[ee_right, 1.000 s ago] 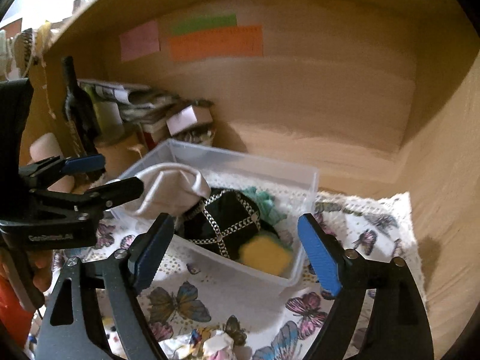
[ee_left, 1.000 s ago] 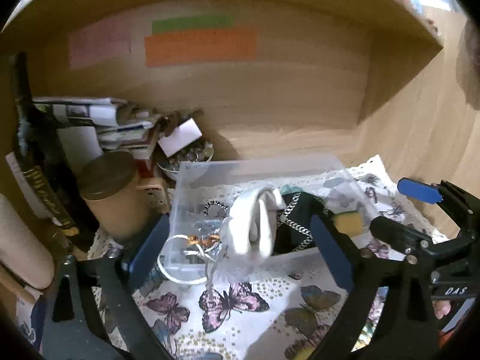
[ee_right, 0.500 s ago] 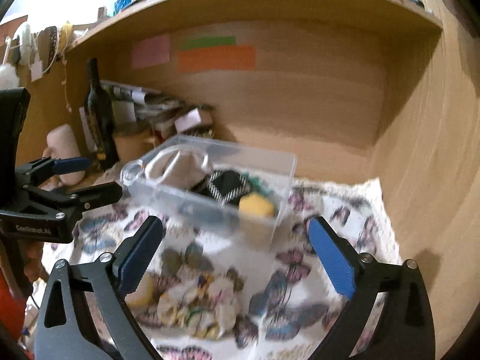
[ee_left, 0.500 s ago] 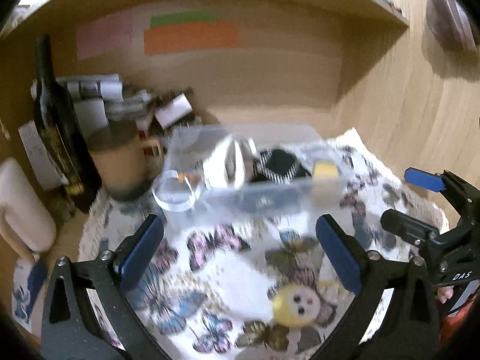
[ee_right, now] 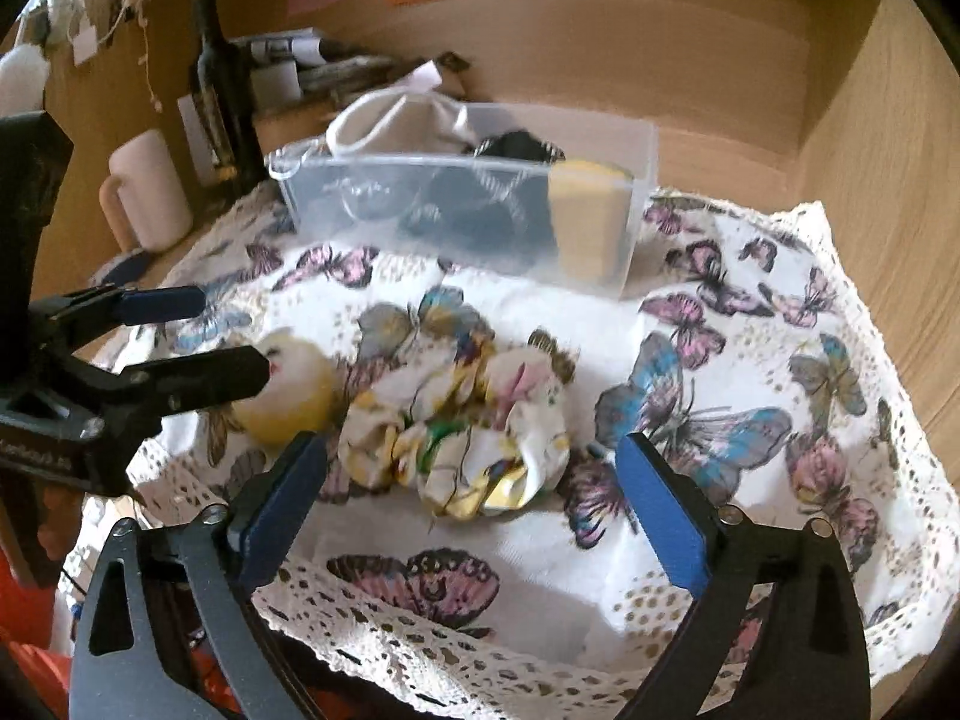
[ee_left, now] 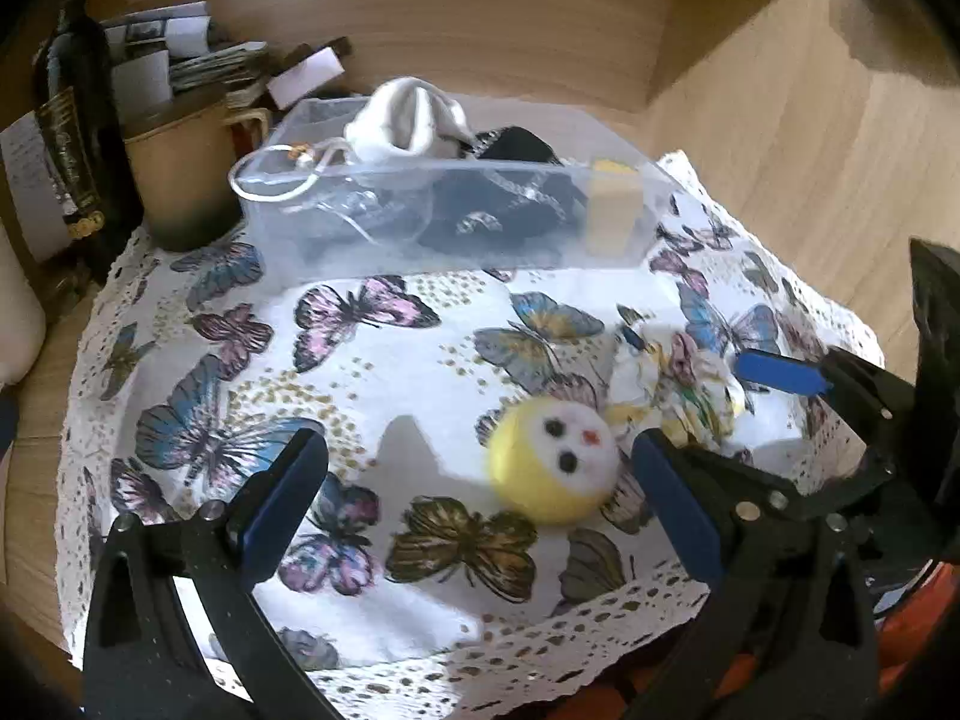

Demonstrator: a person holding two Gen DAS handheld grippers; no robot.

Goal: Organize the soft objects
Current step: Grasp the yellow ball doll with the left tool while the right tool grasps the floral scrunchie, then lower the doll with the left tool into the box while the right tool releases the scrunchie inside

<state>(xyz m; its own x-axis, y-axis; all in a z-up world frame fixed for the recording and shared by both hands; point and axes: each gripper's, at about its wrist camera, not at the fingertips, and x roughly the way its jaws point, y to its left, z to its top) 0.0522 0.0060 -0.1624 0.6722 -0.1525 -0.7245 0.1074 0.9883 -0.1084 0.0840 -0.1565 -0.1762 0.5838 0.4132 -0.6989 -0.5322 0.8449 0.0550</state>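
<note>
Back of the wooden alcove is crowded: a dark wine bottle [ee_left: 81, 120] stands at the left, a tan mug [ee_left: 180, 180] just beside it, a messy stack of papers [ee_left: 192, 60] behind both, and in the right wrist view a pale pink mug [ee_right: 147, 189] sits further out on the left. Spread over the surface is the butterfly-print cloth [ee_left: 372, 372] with its lace edge, and at its far side sits the clear plastic bin [ee_left: 456, 210], already loaded with a white cloth [ee_left: 408, 120] heaped over the rim, a black chain-patterned item [ee_left: 516, 192] in the middle and a yellow sponge [ee_right: 591, 222] pressed against the right end wall. Nothing stands between the grippers and the loose pieces in front. The left gripper [ee_left: 480, 504] hovers low with its blue pads spread wide, gripping nothing; the yellow plush ball [ee_left: 555, 459] with dot eyes lies on the cloth just inside the right-hand pad, and contact is hard to call through the blur. The right gripper [ee_right: 471, 516] is equally wide apart and empty, and the crumpled floral scrunchie [ee_right: 462, 426] lies on the cloth between its fingers, just ahead of the tips, touching neither. Ball and scrunchie lie side by side, well short of the bin.
</note>
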